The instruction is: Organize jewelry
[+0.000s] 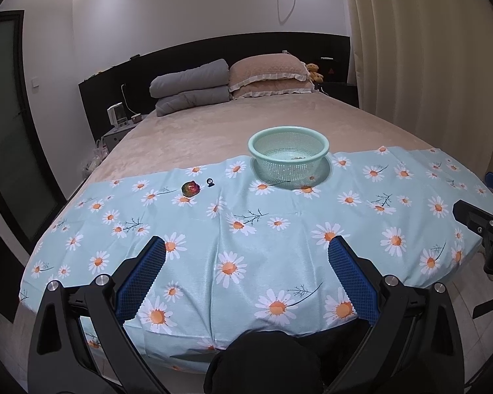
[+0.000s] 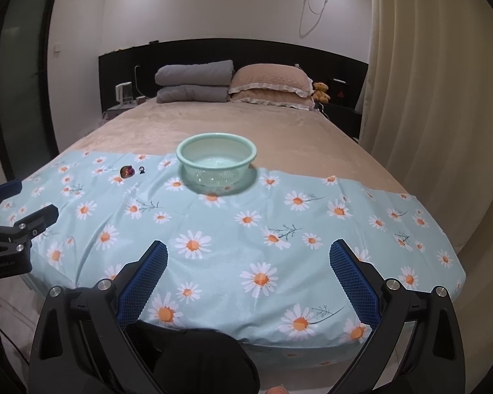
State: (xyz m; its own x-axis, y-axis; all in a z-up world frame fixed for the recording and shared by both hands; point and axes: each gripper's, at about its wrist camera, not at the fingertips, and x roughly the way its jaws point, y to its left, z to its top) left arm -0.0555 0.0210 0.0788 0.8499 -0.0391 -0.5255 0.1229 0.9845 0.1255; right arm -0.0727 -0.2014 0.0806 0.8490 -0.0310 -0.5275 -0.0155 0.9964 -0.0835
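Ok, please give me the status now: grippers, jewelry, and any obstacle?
Left gripper open, right gripper open, both empty. Iridescent brooch and small dark ring lie on floral cloth, left of green basket. Nothing in the way.

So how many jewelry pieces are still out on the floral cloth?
2, both left of the green basket: a multicolored piece and, just right of it, a small dark piece. Something small lies inside the basket too; more may be hidden there.
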